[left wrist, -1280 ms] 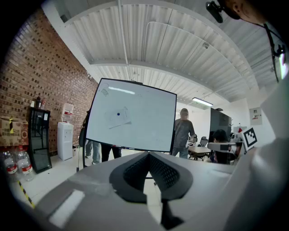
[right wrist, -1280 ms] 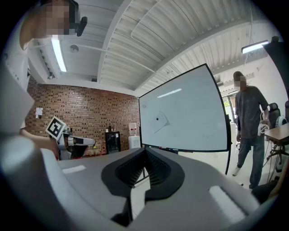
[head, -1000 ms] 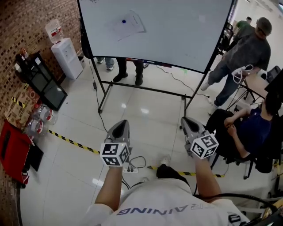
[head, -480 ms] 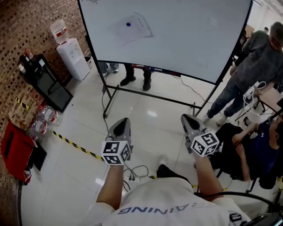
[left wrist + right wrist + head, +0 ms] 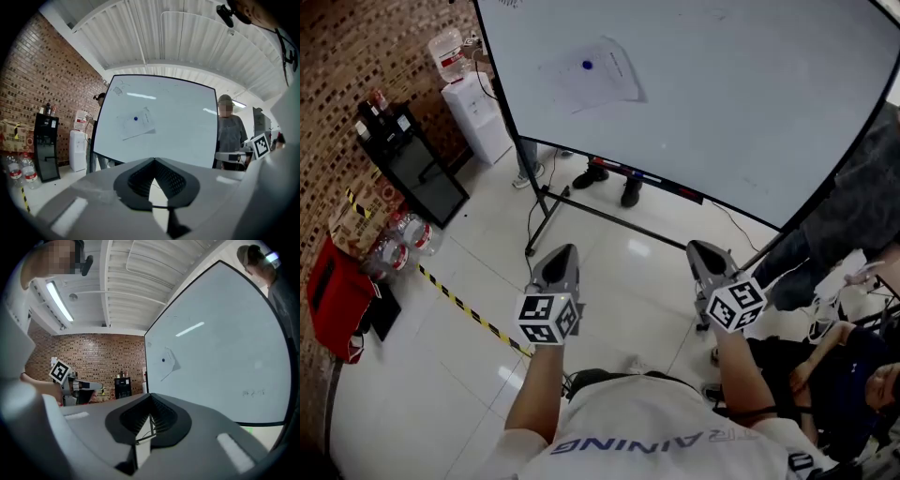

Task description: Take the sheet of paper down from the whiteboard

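Note:
A white sheet of paper (image 5: 592, 79) hangs tilted on the upper left of the whiteboard (image 5: 741, 103), pinned by a small blue magnet (image 5: 586, 65). The left gripper view shows the sheet (image 5: 137, 125) well ahead of my left gripper (image 5: 153, 160). In the right gripper view the paper (image 5: 168, 363) lies off to the left on the slanting board. My left gripper (image 5: 562, 253) and right gripper (image 5: 702, 249) are held side by side at chest height, both shut and empty, some way short of the board.
A water dispenser (image 5: 478, 103), a black cabinet (image 5: 417, 164) and bottled water (image 5: 394, 248) line the brick wall on the left. Yellow-black tape (image 5: 473, 314) crosses the floor. Someone's feet (image 5: 609, 178) show behind the board's stand. A person (image 5: 853, 216) stands at right; another (image 5: 825, 375) sits.
The whiteboard and its paper have come nearer and larger as I walk forward with both grippers. The standing person has slid towards the right edge. Both grippers stay shut.

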Demonstrator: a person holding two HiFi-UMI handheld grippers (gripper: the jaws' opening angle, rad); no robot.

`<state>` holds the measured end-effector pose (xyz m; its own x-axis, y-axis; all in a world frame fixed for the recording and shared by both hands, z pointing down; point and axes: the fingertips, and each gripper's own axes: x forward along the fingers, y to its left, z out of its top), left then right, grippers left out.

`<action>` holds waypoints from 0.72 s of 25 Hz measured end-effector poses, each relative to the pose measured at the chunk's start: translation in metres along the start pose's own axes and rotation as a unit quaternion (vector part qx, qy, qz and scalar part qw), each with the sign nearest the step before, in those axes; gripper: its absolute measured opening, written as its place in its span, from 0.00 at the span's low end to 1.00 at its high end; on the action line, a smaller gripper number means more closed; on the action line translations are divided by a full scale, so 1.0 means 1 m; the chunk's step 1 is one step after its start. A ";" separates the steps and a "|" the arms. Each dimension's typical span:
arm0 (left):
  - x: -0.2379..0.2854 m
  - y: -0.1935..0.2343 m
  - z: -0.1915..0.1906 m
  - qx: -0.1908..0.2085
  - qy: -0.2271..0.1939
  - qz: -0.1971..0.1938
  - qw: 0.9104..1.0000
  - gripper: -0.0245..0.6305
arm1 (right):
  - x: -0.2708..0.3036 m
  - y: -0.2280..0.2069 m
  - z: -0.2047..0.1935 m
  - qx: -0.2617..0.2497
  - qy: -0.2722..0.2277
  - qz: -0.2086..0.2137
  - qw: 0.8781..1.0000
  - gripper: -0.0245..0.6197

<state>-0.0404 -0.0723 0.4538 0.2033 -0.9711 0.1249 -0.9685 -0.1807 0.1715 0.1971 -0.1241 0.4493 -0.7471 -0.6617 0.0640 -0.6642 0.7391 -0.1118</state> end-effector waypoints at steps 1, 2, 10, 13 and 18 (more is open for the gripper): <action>0.007 0.001 0.004 0.000 -0.001 0.003 1.000 0.04 | 0.008 -0.006 0.003 0.001 -0.002 0.005 1.000 0.05; 0.011 0.003 0.007 0.001 -0.001 0.007 1.000 0.04 | 0.015 -0.008 0.006 0.002 -0.004 0.012 1.000 0.05; 0.046 0.026 0.022 0.011 -0.007 0.016 1.000 0.04 | 0.061 -0.020 0.006 0.011 -0.015 0.032 0.999 0.05; 0.073 0.033 0.025 0.012 -0.009 0.003 1.000 0.04 | 0.078 -0.030 0.009 0.008 -0.020 0.026 0.999 0.05; 0.127 0.060 0.040 0.020 -0.013 -0.025 0.999 0.04 | 0.123 -0.047 0.021 0.006 -0.034 0.008 0.999 0.05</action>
<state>-0.0785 -0.2123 0.4407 0.2481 -0.9644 0.0916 -0.9623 -0.2345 0.1375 0.1371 -0.2427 0.4417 -0.7535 -0.6574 -0.0045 -0.6519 0.7482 -0.1234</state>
